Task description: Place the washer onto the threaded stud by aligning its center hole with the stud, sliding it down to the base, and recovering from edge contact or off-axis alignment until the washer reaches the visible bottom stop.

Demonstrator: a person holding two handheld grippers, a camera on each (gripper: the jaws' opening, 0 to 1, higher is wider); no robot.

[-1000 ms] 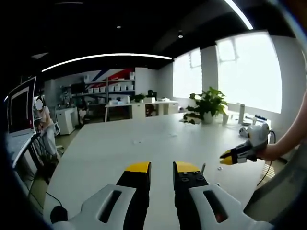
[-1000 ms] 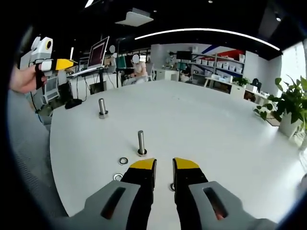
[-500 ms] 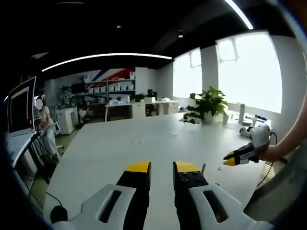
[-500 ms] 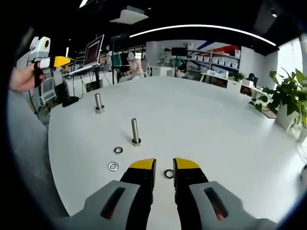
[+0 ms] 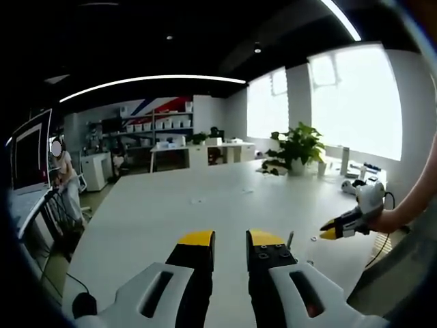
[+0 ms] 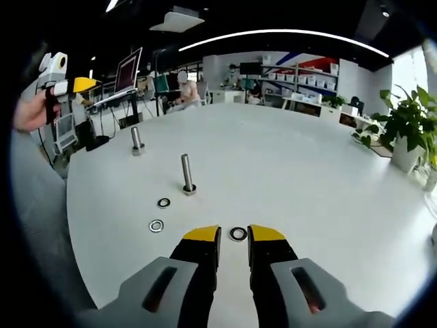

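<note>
Two spare washers [image 6: 160, 214] beside stud [image 6: 186, 175]; second stud [image 6: 136, 140] beyond.

Bright daylight from overexposed windows [image 5: 355, 102] at the upper right washes the white tabletop [image 6: 287, 164], the ceiling stays dark, and fisheye curvature bends and softens the edges.

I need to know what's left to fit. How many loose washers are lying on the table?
3, in the right gripper view: one washer just ahead of the right gripper, one further left, one beside the nearer stud. The jaws may hide others.
</note>
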